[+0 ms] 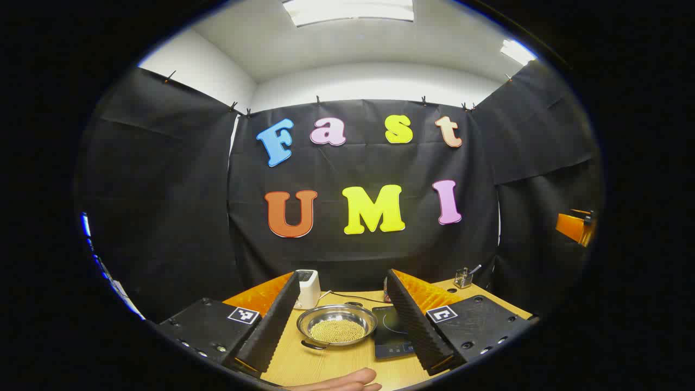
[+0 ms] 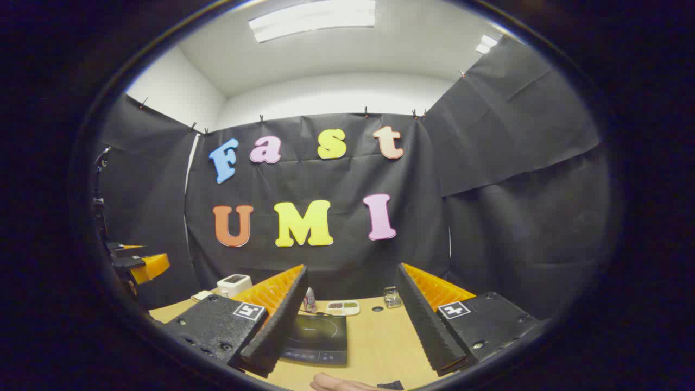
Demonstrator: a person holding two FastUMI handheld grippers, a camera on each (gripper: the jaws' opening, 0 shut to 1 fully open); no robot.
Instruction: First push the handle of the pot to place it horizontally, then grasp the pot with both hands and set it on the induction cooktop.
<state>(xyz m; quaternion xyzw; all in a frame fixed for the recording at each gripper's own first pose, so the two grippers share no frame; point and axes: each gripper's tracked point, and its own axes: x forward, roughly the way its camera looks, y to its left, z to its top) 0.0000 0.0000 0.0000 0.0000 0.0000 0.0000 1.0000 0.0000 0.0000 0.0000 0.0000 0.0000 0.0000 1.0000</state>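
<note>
A shallow steel pot (image 1: pixel 336 326) holding small yellow beads sits on the wooden table (image 1: pixel 336 361), between the open fingers of my left gripper (image 1: pixel 343 282) and some way ahead of them. Its dark handle (image 1: pixel 312 344) points toward me and slightly left. The black induction cooktop (image 1: pixel 390 330) lies just right of the pot. In the right gripper view the cooktop (image 2: pixel 317 338) lies ahead, partly behind the left finger of my open right gripper (image 2: pixel 353 271), which holds nothing. Each gripper also appears at the edge of the other's view, the right gripper (image 1: pixel 575 225) and the left gripper (image 2: pixel 138 266).
A white appliance (image 1: pixel 308 288) stands behind the pot, with a cable running right. At the back of the table are a glass jar (image 2: pixel 392 296), a small divided dish (image 2: pixel 343 308) and a little bottle (image 2: pixel 308 300). A hand (image 1: pixel 342 380) rests at the near edge.
</note>
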